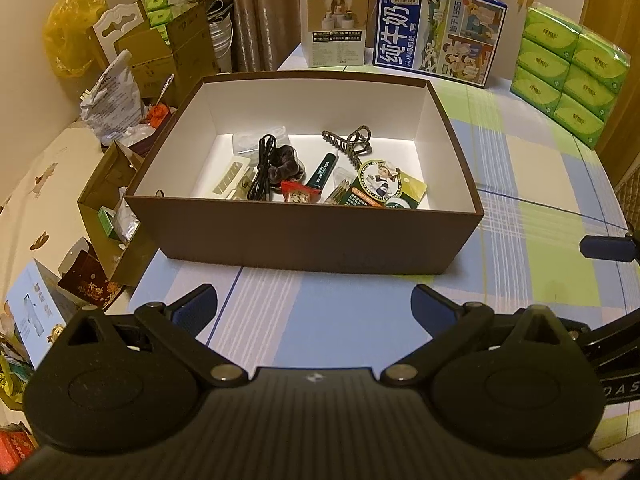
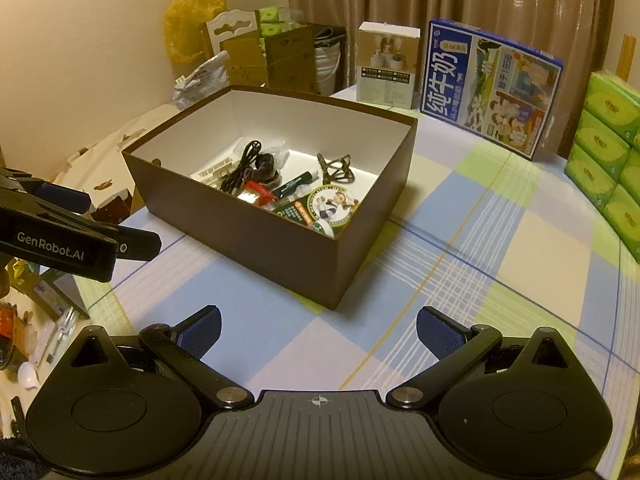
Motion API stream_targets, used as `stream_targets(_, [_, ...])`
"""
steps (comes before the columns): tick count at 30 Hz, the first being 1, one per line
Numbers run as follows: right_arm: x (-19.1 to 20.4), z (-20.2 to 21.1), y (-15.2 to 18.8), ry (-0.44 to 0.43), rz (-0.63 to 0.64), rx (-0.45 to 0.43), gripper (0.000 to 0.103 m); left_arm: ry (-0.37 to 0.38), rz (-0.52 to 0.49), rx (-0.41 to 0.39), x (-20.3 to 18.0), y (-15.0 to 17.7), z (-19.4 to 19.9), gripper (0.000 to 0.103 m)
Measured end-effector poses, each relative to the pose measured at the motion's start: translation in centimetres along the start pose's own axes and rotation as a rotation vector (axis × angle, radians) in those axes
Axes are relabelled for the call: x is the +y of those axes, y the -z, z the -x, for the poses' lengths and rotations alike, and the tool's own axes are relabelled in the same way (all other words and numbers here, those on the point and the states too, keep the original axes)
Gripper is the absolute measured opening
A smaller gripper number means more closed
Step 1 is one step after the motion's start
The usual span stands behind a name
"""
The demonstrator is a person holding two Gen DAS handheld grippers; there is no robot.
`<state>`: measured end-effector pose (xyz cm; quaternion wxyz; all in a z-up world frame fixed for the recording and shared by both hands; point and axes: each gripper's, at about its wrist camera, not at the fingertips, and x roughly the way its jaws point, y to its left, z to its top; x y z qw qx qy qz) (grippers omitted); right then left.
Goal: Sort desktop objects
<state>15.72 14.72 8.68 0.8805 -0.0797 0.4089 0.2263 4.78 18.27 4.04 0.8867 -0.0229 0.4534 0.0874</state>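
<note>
left wrist view: the left gripper (image 1: 314,300) hangs over the checked cloth (image 1: 520,184) with its jaws spread wide and nothing between them. the brown box (image 1: 304,236) sits at 12 o'clock, just ahead of the fingertips, and the small things are already inside it: a black cable (image 1: 262,168), a scrunchie (image 1: 286,164), a green pen (image 1: 322,172), a hair claw (image 1: 352,142) and a round badge (image 1: 380,182), piled toward the near wall. the tip of the right gripper (image 1: 608,246) shows at 3 o'clock. likely trouble: reaching in from this low angle, a finger could catch the near wall and shove or tip the light box toward the cartons at 9 o'clock

right wrist view: the right gripper (image 2: 318,330) is also wide open and empty, above bare cloth (image 2: 500,240); the box (image 2: 288,252) lies at 11 o'clock, one corner pointing at it. the left gripper (image 2: 120,224) crosses at 9 o'clock, near the box's left end. both going in together risks a clash over the box. the cable (image 2: 244,164) lies tangled with the scrunchie (image 2: 266,166), so pulling one may drag the other out
</note>
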Motion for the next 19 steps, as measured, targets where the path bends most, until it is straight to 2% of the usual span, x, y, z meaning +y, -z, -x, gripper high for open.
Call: stream_targets(19, [-0.08,-0.06,0.37,-0.002,-0.009,0.010,0.101,-0.008,0.012,0.014,0.16,0.65,-0.35,0.102])
